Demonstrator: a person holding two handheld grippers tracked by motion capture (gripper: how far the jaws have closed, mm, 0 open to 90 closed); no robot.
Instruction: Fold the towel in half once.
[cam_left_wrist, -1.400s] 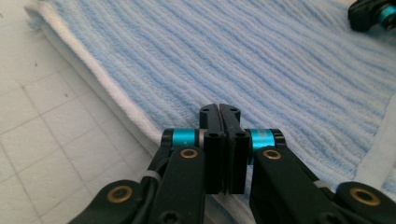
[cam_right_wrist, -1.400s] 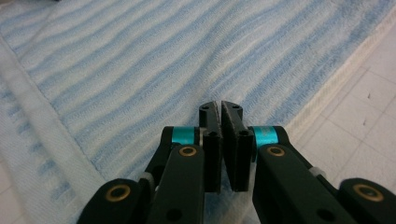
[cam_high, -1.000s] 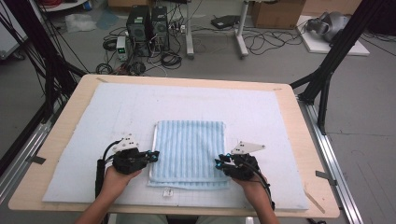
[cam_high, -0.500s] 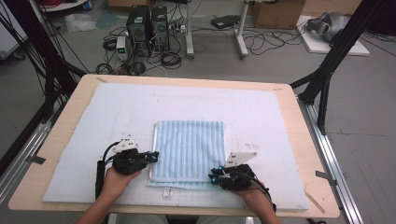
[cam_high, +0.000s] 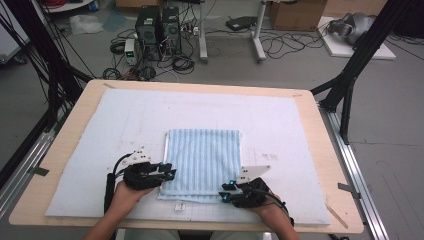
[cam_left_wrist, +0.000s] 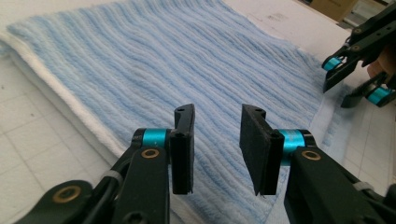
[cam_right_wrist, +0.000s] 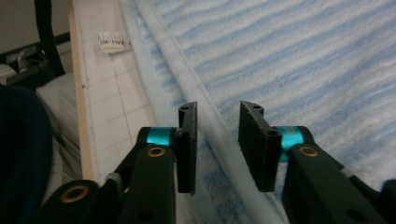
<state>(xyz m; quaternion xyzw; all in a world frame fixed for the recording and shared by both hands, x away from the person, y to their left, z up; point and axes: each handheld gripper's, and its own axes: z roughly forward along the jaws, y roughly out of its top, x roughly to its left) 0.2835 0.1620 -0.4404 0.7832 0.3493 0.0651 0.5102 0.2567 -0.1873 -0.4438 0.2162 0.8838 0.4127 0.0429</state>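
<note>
Fixed high view: set above the near side of the pale wooden counter (cam_high: 65, 165), facing forward and down, far enough off to take in the whole top, the white padded mat (cam_high: 280, 125) and the cabled floor across the upper frame.

Left tool view: mounted on the left tool (cam_left_wrist: 217, 140), very near and low, looking along two black jaws rising from the bottom of the frame over the folded light-blue striped towel (cam_left_wrist: 154, 60); right tool (cam_left_wrist: 357, 74) caught at the upper right.

Right tool view: mounted on the right tool (cam_right_wrist: 217, 140), equally close, skimming the towel's white-edged border, counter edge at the left.

Shared by all three: the towel, lying centre frame from above.
</note>
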